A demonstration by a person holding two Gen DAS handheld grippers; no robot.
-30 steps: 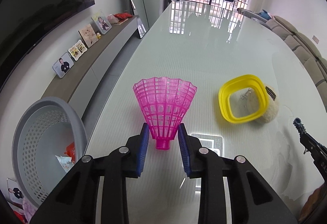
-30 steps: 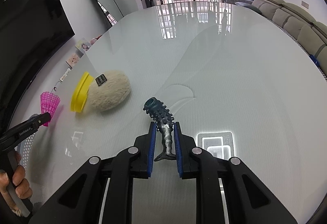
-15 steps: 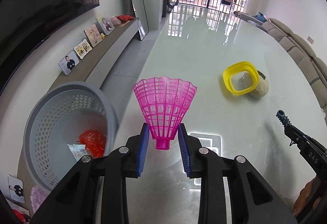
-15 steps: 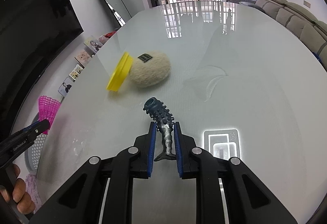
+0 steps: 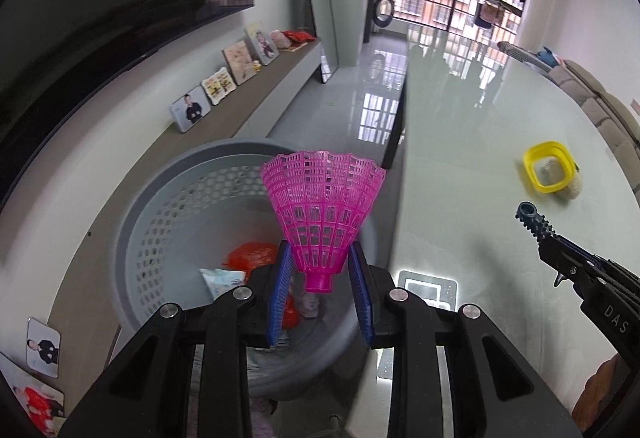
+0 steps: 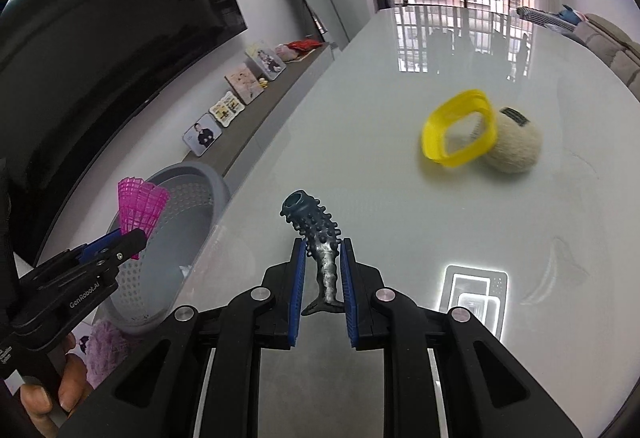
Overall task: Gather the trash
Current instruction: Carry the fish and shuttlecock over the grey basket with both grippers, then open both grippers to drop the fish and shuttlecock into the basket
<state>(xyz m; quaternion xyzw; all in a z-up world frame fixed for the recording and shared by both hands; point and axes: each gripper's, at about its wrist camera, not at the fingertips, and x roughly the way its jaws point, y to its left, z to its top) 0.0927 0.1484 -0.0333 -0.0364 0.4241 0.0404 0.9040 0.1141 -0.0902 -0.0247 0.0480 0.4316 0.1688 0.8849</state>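
The left gripper [image 5: 320, 290] is clamping a pink shuttlecock [image 5: 322, 214] by its narrow end, skirt flaring upward, above a grey perforated basket [image 5: 160, 230] beside the glass table [image 5: 460, 158]. Red wrapping [image 5: 252, 256] is lying in the basket. At right, the right gripper [image 5: 560, 258] is gripping a dark studded toy [image 5: 534, 220].

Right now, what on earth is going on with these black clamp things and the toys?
A person is clearing trash off a glass table, with a tool in each hand. The left tool grips a pink shuttlecock above a grey perforated basket beside the table, which already holds some scraps. The right tool grips a dark knobbly toy over the table. A yellow ring and a fuzzy ball lie on the table.
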